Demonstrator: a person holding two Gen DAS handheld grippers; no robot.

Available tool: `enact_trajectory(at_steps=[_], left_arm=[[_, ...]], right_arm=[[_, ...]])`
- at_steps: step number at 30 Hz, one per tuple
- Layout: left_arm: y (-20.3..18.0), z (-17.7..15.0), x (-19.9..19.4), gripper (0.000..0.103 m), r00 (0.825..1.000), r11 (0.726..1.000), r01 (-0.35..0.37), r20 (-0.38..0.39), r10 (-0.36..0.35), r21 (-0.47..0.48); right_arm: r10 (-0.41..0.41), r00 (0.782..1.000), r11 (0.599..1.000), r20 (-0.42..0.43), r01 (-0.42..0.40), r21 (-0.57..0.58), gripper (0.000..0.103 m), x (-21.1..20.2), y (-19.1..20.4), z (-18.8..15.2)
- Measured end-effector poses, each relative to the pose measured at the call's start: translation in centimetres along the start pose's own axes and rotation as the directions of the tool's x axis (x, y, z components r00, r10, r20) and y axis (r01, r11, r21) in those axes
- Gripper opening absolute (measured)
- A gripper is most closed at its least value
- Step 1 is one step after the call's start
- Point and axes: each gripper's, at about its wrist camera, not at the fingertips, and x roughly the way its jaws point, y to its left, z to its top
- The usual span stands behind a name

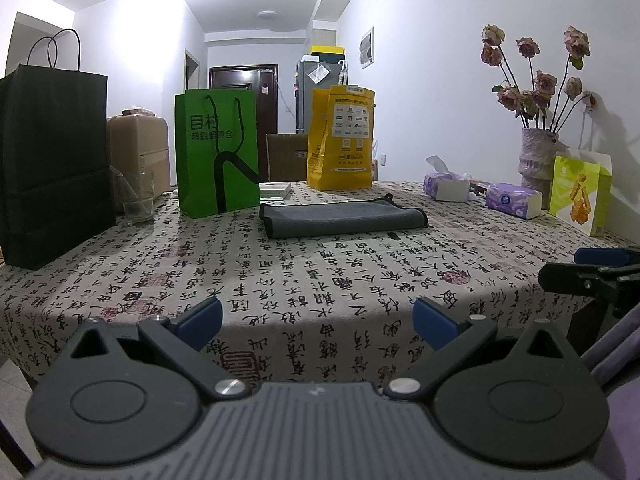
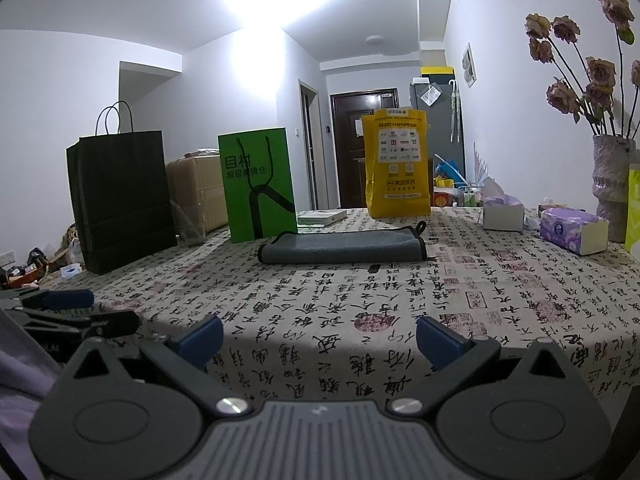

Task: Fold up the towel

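Two low wrist views side by side at the near table edge [image 1: 280, 312], both facing the distant towel [image 1: 342, 218].

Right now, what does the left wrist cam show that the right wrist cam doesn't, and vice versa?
Left wrist only: the whole pale green snack carton at the table's right end; the right view shows only a sliver of it. It also shows the right gripper at its right edge.

Right wrist only: floor clutter left of the table, and the left gripper at its left edge.

Both: the folded grey towel lying flat on the calligraphy-print tablecloth, the green paper bag, the yellow paper bag, and each camera's own open fingers.
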Motion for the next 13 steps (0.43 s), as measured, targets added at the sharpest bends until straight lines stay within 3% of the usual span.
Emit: enact_trajectory(at_steps=[13], left_arm=[[0.01, -0.02, 0.17, 0.103, 1.000, 1.000, 0.009, -0.010, -0.009, 0.002]], right_arm=[[0.004, 1.000, 1.000, -0.010, -0.004, 0.004, 0.103, 0.30, -0.10, -0.15]])
